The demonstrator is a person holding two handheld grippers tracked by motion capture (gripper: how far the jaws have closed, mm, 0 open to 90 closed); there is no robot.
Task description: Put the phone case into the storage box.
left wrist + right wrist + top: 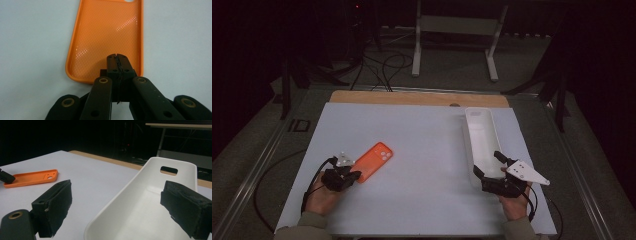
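Observation:
An orange phone case (375, 159) lies hollow side up on the white table, left of centre; in the left gripper view the orange phone case (107, 37) stretches away from me. My left gripper (356, 175) is shut, with nothing between its jaws. Its tips (117, 59) hover over the case's near end, close to the inner surface; whether they touch it I cannot tell. My right gripper (486, 163) is open at the near end of a long white tray (470, 131). In the right gripper view its pads (58, 202) stand wide apart around the tray's (120, 205) near rim, pressing on nothing.
The white board (427, 150) ends at a wooden strip (412, 97) along its far side. Beyond it, on the floor, are black cables (387, 67) and a white metal stand (457, 27). The surroundings are dark.

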